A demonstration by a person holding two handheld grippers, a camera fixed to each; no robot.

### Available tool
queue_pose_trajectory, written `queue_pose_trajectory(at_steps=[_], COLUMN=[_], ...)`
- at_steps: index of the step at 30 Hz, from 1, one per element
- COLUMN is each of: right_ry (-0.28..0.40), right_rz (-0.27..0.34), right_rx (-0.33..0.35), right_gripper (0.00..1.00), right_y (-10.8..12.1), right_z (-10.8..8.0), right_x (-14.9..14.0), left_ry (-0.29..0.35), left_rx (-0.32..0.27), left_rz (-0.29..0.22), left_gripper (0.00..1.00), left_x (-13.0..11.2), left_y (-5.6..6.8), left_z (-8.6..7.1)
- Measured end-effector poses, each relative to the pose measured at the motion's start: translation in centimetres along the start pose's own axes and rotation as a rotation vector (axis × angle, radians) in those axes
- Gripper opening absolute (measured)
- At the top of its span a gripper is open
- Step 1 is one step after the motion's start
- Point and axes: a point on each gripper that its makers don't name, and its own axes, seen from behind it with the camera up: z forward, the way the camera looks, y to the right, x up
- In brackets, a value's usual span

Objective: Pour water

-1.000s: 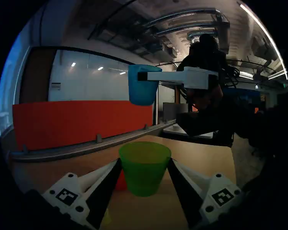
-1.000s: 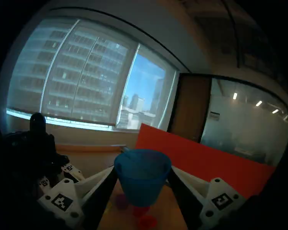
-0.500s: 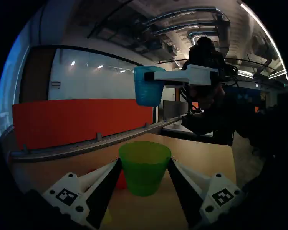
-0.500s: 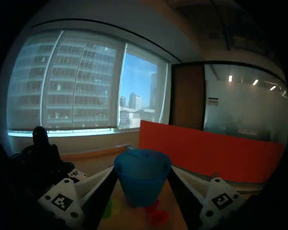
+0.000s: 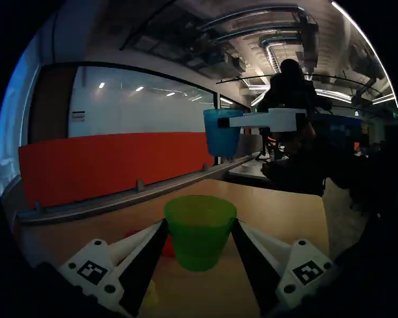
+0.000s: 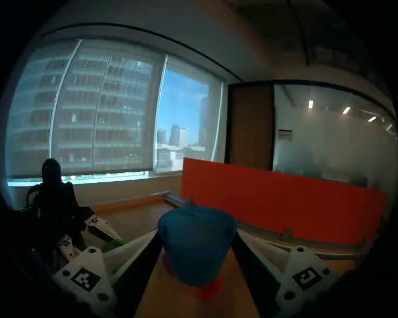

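Observation:
In the left gripper view, my left gripper (image 5: 199, 238) is shut on a green cup (image 5: 200, 231) held upright just above the wooden table (image 5: 284, 206). Farther off and higher, the right gripper (image 5: 223, 123) holds a blue cup (image 5: 221, 139) upright, with a dark hand behind it. In the right gripper view, my right gripper (image 6: 197, 249) is shut on that blue cup (image 6: 197, 250), upright over the table (image 6: 140, 217). At lower left there, the left gripper (image 6: 95, 233) shows with a sliver of green cup (image 6: 113, 245).
Small red, pink and yellow caps lie on the table under the cups, such as a red one (image 6: 209, 289) and a yellow one (image 5: 150, 294). An orange divider panel (image 5: 109, 164) runs along the table's far side. Large windows (image 6: 93, 132) stand behind.
The right gripper with the blue cup has drifted rightward and slightly down in the left gripper view, growing smaller. The right gripper view has swung so the left gripper and green cup come closer.

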Motion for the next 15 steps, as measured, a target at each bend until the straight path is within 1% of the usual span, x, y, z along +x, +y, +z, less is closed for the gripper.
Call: queue_pose_trajectory(at_steps=[9,15], right_ry=[0.003,0.011], right_rz=[-0.025,-0.031], right_rx=[-0.039,-0.051], right_gripper=[0.9,0.89], right_y=[1.5,1.9], right_z=[-2.6,-3.9], right_x=[-1.2,-1.6], left_ry=[-0.019,-0.017], left_rx=[0.016,0.022], left_rz=[0.023,0.02], left_gripper=[0.84,0.84], left_x=[0.2,0.5], left_y=[-0.4,-0.6], left_z=[-0.8,-1.0])
